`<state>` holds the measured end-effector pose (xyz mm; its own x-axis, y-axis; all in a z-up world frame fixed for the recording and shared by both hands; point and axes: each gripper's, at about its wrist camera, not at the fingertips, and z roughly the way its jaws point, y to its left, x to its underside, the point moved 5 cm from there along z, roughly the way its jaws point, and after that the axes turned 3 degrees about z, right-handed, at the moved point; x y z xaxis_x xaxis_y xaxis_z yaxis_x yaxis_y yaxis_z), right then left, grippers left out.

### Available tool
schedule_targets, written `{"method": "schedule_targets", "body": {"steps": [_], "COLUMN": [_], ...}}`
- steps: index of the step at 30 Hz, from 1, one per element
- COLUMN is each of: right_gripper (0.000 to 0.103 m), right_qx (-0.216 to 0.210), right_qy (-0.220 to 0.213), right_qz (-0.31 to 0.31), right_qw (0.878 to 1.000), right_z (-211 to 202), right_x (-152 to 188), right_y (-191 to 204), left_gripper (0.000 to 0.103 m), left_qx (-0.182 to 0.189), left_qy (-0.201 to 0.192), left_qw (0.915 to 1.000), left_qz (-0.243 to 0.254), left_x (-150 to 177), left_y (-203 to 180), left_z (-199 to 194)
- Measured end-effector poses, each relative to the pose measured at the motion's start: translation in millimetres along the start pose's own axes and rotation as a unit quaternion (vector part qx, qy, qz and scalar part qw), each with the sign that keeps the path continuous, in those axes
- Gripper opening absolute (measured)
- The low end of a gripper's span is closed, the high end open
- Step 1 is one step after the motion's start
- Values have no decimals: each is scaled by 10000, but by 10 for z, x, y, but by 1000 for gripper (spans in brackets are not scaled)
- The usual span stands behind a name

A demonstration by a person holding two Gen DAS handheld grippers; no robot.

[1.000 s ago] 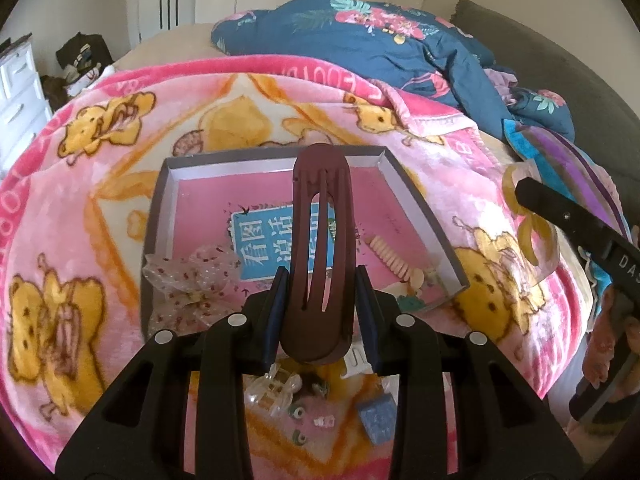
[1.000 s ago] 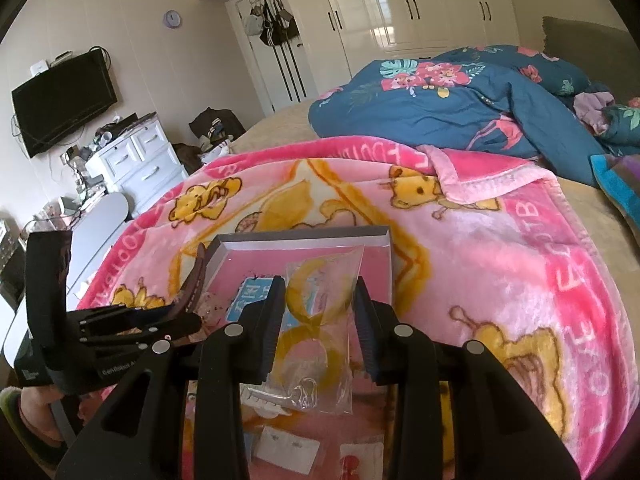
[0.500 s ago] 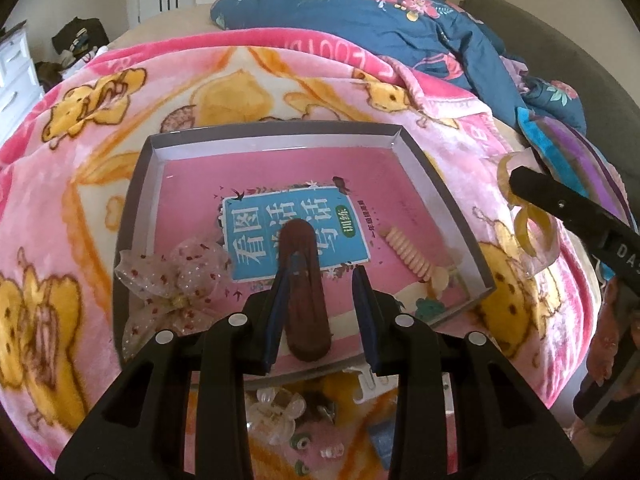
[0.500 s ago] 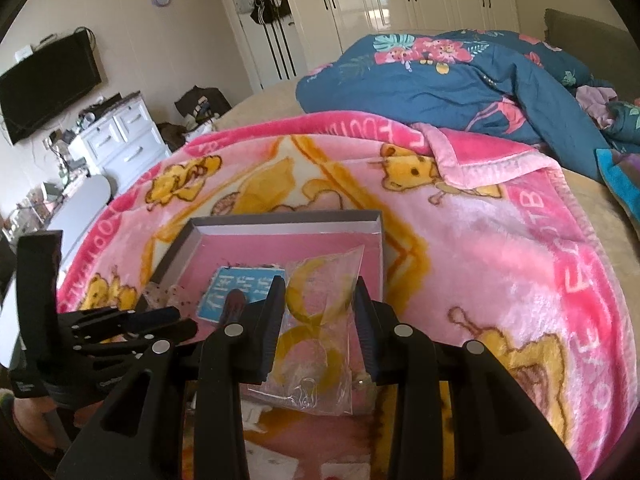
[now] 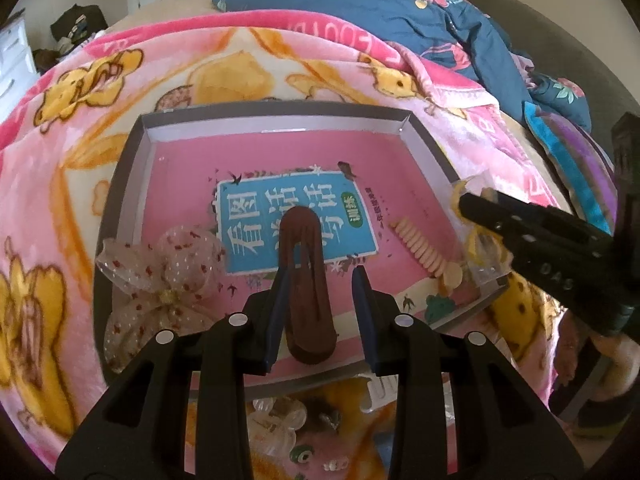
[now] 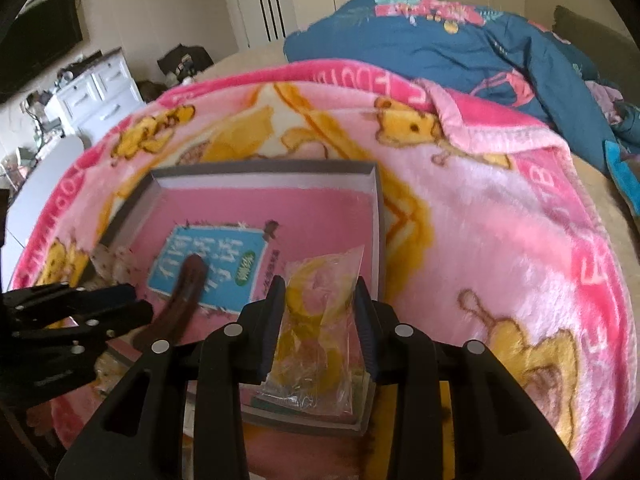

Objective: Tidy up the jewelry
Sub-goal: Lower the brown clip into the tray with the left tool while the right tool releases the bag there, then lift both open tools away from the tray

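Observation:
A shallow grey box [image 5: 132, 168] with a pink floor lies on the pink blanket; it also shows in the right wrist view [image 6: 378, 200]. My left gripper [image 5: 320, 280] is open over the box's near edge. A long brown hair clip [image 5: 306, 280] lies in the box between the fingers, touching the left one; the right finger stands apart. The clip also shows in the right wrist view [image 6: 180, 300]. My right gripper [image 6: 320, 300] is shut on a clear bag of yellow rings [image 6: 316, 320], held over the box's right part.
In the box lie a sheer dotted bow [image 5: 160, 276] at the left and a cream spiral hair tie [image 5: 420, 248] at the right. Small clips and beads [image 5: 280, 420] lie on the blanket before the box. A blue quilt [image 6: 460, 48] is bunched behind.
The left gripper lowered the brown clip from upright to flat in the box and its fingers opened. The right gripper moved the bag of rings forward over the box.

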<state>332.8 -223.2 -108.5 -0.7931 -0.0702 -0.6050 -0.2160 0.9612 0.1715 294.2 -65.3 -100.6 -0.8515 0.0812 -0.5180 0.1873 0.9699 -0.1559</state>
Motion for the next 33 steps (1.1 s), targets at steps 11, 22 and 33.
{"method": "schedule_targets", "body": {"steps": [11,22,33], "right_gripper": [59,90,97], "right_qx": [-2,-168,-253], "right_qy": [-116,-671,-1079], "right_qz": [206,344,245], "right_qw": [9997,9970,9935], "right_z": [-161,-821,-1284], "right_x": [97,156,223], "right_y": [-86,-66,65], "left_gripper": [24,55,94], "left_qx": [-18,-156,-513], "left_qy": [-88,-391,-806], "left_qw": [9999,9990,9952], "left_qz": [-57,-117,-226], "left_x": [63,127,203], "left_y": [-3,-11,59], "left_z": [-131,-517,-1017]}}
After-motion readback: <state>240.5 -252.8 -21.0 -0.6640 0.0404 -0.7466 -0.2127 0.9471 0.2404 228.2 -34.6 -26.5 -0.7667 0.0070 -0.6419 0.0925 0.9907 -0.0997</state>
